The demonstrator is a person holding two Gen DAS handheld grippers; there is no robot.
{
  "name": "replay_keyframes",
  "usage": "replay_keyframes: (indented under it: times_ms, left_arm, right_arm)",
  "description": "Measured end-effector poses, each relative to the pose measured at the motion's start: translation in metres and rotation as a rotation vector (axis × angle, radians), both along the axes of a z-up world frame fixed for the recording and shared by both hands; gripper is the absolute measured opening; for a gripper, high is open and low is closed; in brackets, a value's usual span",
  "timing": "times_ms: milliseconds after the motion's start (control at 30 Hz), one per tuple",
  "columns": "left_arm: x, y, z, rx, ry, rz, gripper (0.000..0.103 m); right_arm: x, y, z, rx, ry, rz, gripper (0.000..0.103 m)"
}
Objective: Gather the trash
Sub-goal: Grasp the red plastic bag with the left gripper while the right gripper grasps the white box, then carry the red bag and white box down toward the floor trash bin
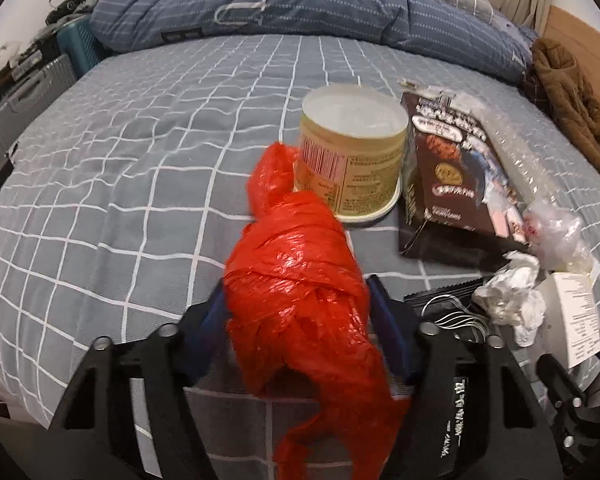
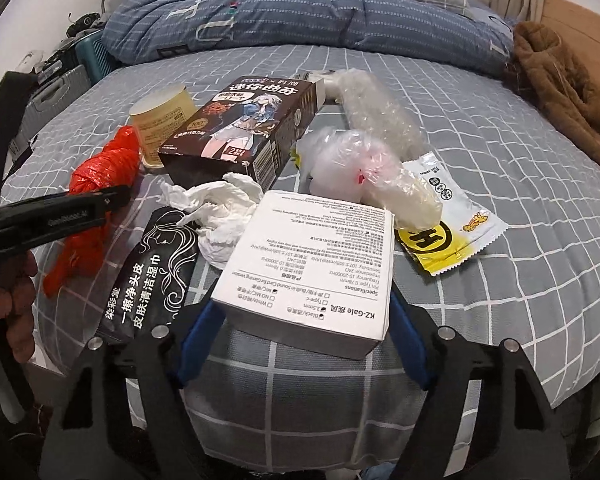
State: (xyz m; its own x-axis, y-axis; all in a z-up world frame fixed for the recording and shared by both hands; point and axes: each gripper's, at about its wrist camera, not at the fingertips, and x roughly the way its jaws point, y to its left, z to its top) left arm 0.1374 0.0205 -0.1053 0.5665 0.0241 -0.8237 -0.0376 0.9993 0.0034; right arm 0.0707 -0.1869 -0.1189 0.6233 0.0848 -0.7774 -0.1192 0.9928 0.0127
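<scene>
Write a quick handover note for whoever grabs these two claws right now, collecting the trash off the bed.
Left claw: closed on the red knotted plastic bag.
Right claw: fingers either side of the white printed cardboard box; firm grip not clear.
Still on the grey checked bedsheet: cream paper tub, dark illustrated carton, crumpled white tissue, black wipes sachet, clear plastic bags, bubble wrap, yellow-and-white snack wrapper.
Done: nothing visibly collected.
Left: lift both items, then clear the rest. No bin in view.
</scene>
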Motion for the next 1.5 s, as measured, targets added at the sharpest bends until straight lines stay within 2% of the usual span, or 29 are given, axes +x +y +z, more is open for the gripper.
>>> replay_keyframes:
  times_ms: [167,367,1067,1500]
  left_arm:
    - [-0.001,0.002,-0.002,-0.006,-0.002,0.007,0.045]
    - [-0.004,0.005,0.001,-0.011,-0.008,0.014,0.039]
    - [-0.027,0.006,0.03,-0.035,-0.036,0.02,0.038]
    - [-0.057,0.008,0.054,-0.05,-0.07,0.012,0.038]
  right_arm:
    - [-0.001,0.0,0.002,-0.013,-0.009,-0.002,0.072]
    - [-0.002,-0.003,0.007,-0.01,-0.024,-0.003,0.072]
    - [-0.014,-0.006,0.037,-0.001,-0.084,-0.005,0.072]
    - [-0.034,-0.005,0.06,-0.007,-0.123,-0.006,0.072]
